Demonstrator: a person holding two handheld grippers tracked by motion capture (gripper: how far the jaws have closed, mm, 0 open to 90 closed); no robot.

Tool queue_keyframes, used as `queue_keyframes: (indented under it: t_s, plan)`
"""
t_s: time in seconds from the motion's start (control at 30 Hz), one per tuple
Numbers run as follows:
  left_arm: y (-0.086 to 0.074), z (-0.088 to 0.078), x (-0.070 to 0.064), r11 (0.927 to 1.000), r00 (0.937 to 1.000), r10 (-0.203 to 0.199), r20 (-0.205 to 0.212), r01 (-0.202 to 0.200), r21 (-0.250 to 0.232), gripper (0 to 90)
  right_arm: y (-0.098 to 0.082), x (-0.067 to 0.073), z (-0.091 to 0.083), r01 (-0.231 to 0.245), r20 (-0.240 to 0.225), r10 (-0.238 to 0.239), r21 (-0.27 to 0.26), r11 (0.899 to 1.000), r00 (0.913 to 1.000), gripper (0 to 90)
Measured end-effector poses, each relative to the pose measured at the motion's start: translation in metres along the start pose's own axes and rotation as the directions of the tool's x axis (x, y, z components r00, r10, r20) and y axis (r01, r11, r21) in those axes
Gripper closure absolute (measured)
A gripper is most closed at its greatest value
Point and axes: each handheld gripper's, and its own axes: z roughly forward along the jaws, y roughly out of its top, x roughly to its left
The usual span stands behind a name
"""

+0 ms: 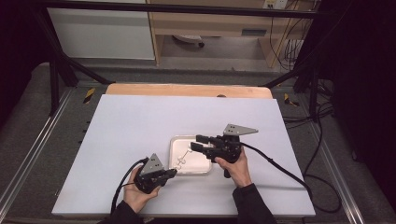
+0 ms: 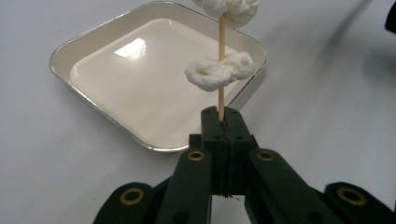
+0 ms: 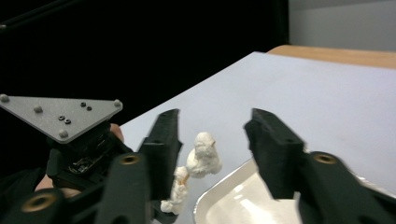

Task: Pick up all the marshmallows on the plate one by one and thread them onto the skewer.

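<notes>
The left gripper (image 2: 223, 122) is clenching the bottom end of a thin wooden skewer (image 2: 221, 70), holding it over the near edge of the tray (image 2: 100, 109) with two marshmallows (image 2: 219, 72) threaded on it, one low and one at the tip. The right gripper (image 3: 212, 140) is standing released over the tray, its jaws parted on either side of the top marshmallow (image 3: 203, 156) without pressing it. The risk, as I judge it, is lying in that thin stick: gripped only at its end, it could be pivoting or snapping if the right jaws are pushing sideways, and a soft marshmallow could be squashing, tearing or sticking to the pads rather than sliding. A slip would likely be dropping a piece onto the counter (image 1: 140, 126) beside the tray. The marshmallows are looking puffy, white and lumpy; the skewer is pale, straight and smooth; the tray is shallow, rounded-square, with a glossy cream floor and a shiny metal rim.
</notes>
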Motion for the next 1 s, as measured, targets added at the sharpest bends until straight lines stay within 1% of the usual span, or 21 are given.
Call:
queue_keyframes:
  t_s: [0.07, 0.13, 0.23, 0.3, 0.33, 0.4, 0.47, 0.5, 0.57, 0.67, 0.7, 0.77, 0.83, 0.87, 0.93, 0.97, 1.0]
  plan:
    - [0.001, -0.002, 0.002, 0.9999, 1.0, -0.008, -0.004, 0.008, -0.007, 89.1, 0.0, -0.002, -0.006, 0.024, 0.033, -0.024, 0.024, 0.999, 0.9991, 38.1]
    - [0.003, -0.005, 0.004, 0.9997, 0.9997, -0.023, -0.009, 0.022, -0.014, 89.1, -0.005, -0.006, -0.01, 0.049, 0.081, -0.054, 0.069, 0.996, 0.9952, 29.5]
    - [0.006, -0.007, 0.007, 0.9991, 0.9991, -0.04, -0.016, 0.04, -0.015, 89.0, -0.019, -0.015, -0.015, 0.068, 0.135, -0.087, 0.141, 0.988, 0.987, 19.6]
    - [0.008, -0.009, 0.009, 0.9983, 0.9982, -0.057, -0.02, 0.057, -0.01, 88.9, -0.027, -0.021, -0.019, 0.062, 0.155, -0.092, 0.186, 0.98, 0.9836, 14.2]
    - [0.009, -0.009, 0.011, 0.9978, 0.9976, -0.066, -0.021, 0.066, -0.008, 88.9, -0.031, -0.023, -0.022, 0.058, 0.162, -0.092, 0.206, 0.977, 0.9825, 12.7]
    - [0.011, -0.01, 0.013, 0.9967, 0.9963, -0.082, -0.028, 0.082, -0.003, 88.8, -0.037, -0.028, -0.028, 0.059, 0.185, -0.104, 0.235, 0.97, 0.9773, 8.9]
    - [0.015, -0.01, 0.016, 0.9959, 0.9952, -0.091, -0.036, 0.091, -0.003, 88.8, -0.042, -0.033, -0.035, 0.05, 0.195, -0.107, 0.275, 0.96, 0.9748, 6.5]
    - [0.017, -0.009, 0.017, 0.9951, 0.9944, -0.099, -0.036, 0.099, -0.005, 88.8, -0.044, -0.035, -0.039, 0.052, 0.204, -0.113, 0.286, 0.957, 0.9725, 5.7]
    - [0.022, -0.007, 0.019, 0.9941, 0.9931, -0.109, -0.043, 0.109, -0.001, 88.8, -0.049, -0.038, -0.047, 0.046, 0.223, -0.116, 0.299, 0.953, 0.9679, 4.9]
    - [0.032, -0.003, 0.021, 0.9929, 0.9916, -0.118, -0.054, 0.119, 0.013, 88.7, -0.056, -0.042, -0.06, 0.031, 0.269, -0.119, 0.313, 0.949, 0.9558, 2.9]
    - [0.035, 0.0, 0.021, 0.9926, 0.9911, -0.118, -0.062, 0.119, 0.021, 88.7, -0.058, -0.043, -0.064, 0.023, 0.281, -0.115, 0.311, 0.95, 0.9527, 2.7]
    - [0.041, 0.007, 0.021, 0.991, 0.9904, -0.115, -0.077, 0.12, 0.06, 88.6, -0.063, -0.046, -0.073, 0.012, 0.303, -0.112, 0.313, 0.95, 0.9466, 2.3]
    - [0.046, 0.017, 0.021, 0.9874, 0.9894, -0.108, -0.098, 0.118, 0.106, 88.5, -0.068, -0.048, -0.08, 0.001, 0.313, -0.102, 0.307, 0.952, 0.9442, 2.3]
    - [0.047, 0.024, 0.022, 0.9837, 0.9894, -0.108, -0.098, 0.12, 0.133, 88.4, -0.07, -0.049, -0.083, -0.005, 0.318, -0.098, 0.306, 0.952, 0.9432, 2.2]
    - [0.048, 0.035, 0.022, 0.9772, 0.9882, -0.113, -0.103, 0.13, 0.168, 88.4, -0.073, -0.049, -0.088, -0.006, 0.326, -0.101, 0.311, 0.95, 0.9399, 2.0]
    - [0.048, 0.041, 0.022, 0.9718, 0.988, -0.115, -0.103, 0.133, 0.195, 88.4, -0.074, -0.049, -0.091, -0.006, 0.33, -0.102, 0.312, 0.95, 0.9386, 2.0]
    - [0.048, 0.046, 0.021, 0.9677, 0.9863, -0.12, -0.113, 0.142, 0.209, 88.4, -0.075, -0.049, -0.093, -0.003, 0.33, -0.106, 0.312, 0.95, 0.9379, 2.0]
